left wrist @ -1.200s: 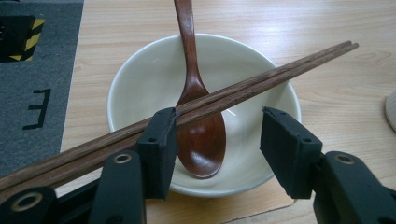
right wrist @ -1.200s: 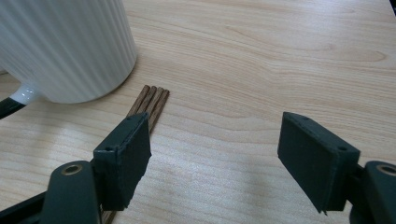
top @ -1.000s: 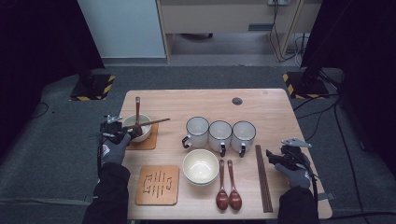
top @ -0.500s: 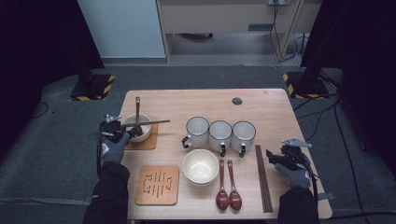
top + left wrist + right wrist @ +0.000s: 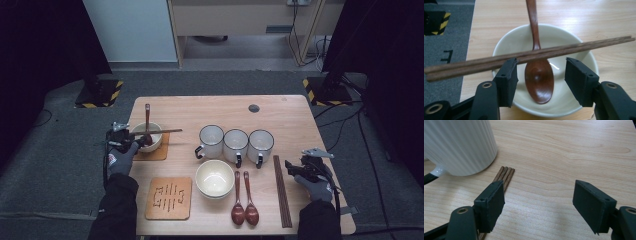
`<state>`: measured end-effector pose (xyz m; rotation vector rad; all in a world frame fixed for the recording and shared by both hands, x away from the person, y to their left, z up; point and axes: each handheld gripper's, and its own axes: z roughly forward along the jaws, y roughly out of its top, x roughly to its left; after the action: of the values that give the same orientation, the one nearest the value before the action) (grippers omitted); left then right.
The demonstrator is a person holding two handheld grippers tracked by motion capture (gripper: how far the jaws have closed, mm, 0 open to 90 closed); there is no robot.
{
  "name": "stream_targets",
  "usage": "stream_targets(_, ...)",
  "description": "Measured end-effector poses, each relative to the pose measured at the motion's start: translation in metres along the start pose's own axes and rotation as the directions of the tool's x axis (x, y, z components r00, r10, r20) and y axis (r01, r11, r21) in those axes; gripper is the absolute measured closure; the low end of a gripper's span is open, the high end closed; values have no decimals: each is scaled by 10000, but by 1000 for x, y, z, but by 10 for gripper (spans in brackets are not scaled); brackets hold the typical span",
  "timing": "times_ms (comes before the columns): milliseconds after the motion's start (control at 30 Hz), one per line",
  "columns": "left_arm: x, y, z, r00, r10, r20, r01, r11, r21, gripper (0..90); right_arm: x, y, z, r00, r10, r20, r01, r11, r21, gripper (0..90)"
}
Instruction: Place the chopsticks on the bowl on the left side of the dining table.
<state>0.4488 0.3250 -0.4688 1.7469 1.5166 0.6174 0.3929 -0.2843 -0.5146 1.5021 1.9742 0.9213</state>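
Nothing has shifted but the left gripper [image 5: 540,75], whose jaws have eased slightly wider and stand open at the bowl [image 5: 579,53], chopsticks [image 5: 574,47] across its rim over the spoon [image 5: 539,80]; the right gripper [image 5: 539,206] gapes empty.

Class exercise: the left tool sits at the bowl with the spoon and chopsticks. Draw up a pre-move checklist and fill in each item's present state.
1. Left tool open, its pads apart: ok.
2. Pair of dark wooden chopsticks resting across the rim of the cream ceramic bowl: ok.
3. Left pad clear of the chopsticks: cannot tell, its top edge meets them in the left gripper view.
4. Brown wooden spoon lying inside the bowl under the chopsticks: ok.
5. Bowl seated on its brown square mat: ok.
6. Right tool open, holding nothing: ok.
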Motion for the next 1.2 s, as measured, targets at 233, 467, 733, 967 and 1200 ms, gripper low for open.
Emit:
stream_targets(233, -22, 12, -9, 9981, 528, 306, -510, 9970, -580, 421, 0, 0, 0, 10000, 33, 1, -33, 10000, 2, 254)
stream_targets(467, -49, 19, -9, 9944, 921, 528, -868, 9917, -947, 419, 0, 0, 0, 10000, -4, 36, 4, 10000, -12, 253)
stream_targets(733, -70, 23, 2, 9921, 1020, 730, -936, 9895, -1102, 408, -1, 0, 0, 9999, 32, 111, -32, 10000, -35, 252)
stream_targets(967, -96, 31, 23, 9897, 1131, 878, -1049, 9901, -935, 395, -4, 0, 0, 9999, 23, 148, -23, 10000, 7, 251)
stream_targets(1200, -108, 34, 37, 9864, 1383, 885, -1315, 9882, -778, 382, -4, 0, 0, 9999, 35, 166, -34, 10000, -18, 248)
